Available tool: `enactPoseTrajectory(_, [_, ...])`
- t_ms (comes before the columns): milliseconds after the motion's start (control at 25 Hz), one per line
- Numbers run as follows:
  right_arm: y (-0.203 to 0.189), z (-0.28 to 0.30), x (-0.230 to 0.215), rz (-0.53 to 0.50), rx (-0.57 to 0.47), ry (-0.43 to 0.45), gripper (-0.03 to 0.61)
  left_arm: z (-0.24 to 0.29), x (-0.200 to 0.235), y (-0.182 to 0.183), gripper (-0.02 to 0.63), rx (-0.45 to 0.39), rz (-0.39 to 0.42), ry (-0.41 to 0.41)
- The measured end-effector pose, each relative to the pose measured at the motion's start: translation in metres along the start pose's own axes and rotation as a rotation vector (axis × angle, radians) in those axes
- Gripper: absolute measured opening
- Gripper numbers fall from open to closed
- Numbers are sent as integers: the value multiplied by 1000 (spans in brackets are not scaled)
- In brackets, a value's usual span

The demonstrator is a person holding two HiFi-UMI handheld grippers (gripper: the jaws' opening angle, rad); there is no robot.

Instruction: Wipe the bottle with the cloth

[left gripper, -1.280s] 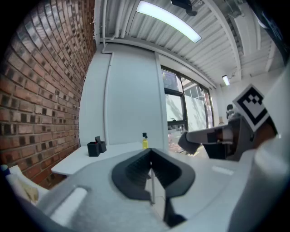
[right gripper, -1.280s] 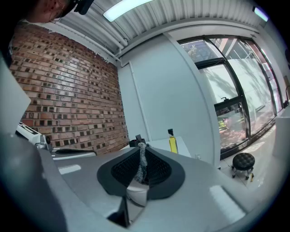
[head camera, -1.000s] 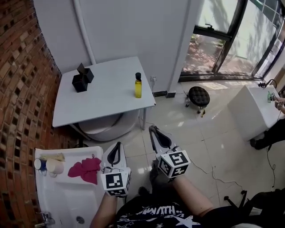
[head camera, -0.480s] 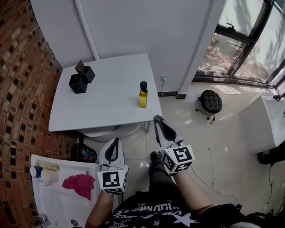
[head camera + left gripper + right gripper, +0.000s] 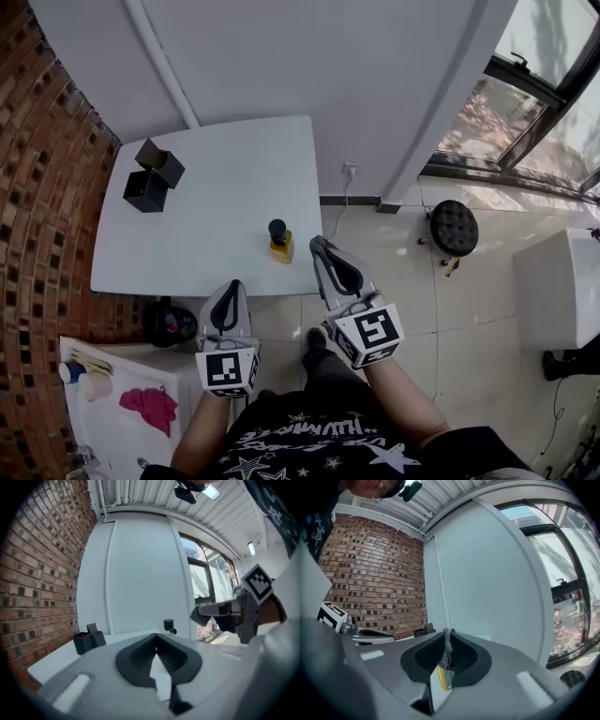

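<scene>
**Jaws clenched on left gripper [image 5: 229, 285] and right gripper [image 5: 318, 245]**

Head view: the bottle [image 5: 278, 241] stands on the tabletop [image 5: 216, 206], just beside the right gripper (the cloth [image 5: 150, 409] lies well apart, lower left). Left gripper view: tips meet. Right gripper view: likewise.

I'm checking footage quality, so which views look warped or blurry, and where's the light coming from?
Head view: sharp, daylight from the window, brick wall bowed by the lens. Left gripper view: fisheye, dark corners, close left claw soft. Right gripper view: same fisheye, window bright, detail kept.
</scene>
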State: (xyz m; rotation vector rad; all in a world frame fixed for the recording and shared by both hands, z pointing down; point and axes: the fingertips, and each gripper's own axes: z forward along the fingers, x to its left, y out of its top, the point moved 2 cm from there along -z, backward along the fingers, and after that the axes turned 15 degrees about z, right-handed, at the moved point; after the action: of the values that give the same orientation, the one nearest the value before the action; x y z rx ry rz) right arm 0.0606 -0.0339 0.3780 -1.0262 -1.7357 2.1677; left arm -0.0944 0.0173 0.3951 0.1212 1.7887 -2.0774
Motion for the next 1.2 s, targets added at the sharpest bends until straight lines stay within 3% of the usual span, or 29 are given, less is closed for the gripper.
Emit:
enactPoseTrajectory(240, [28, 34, 15, -77, 42, 156, 37, 28, -6, -4, 5, 21, -3, 13])
enactPoseTrajectory(480, [17, 64, 40, -157, 157, 272, 37, 40, 0, -13, 5, 26, -1, -35])
enactPoseTrajectory(800, [4, 87, 38, -207, 258, 183, 37, 52, 8, -16, 5, -12, 55, -137])
enactPoseTrajectory(1200, [-5, 83, 48, -189, 300, 190, 37, 65, 14, -19, 5, -35, 45, -134])
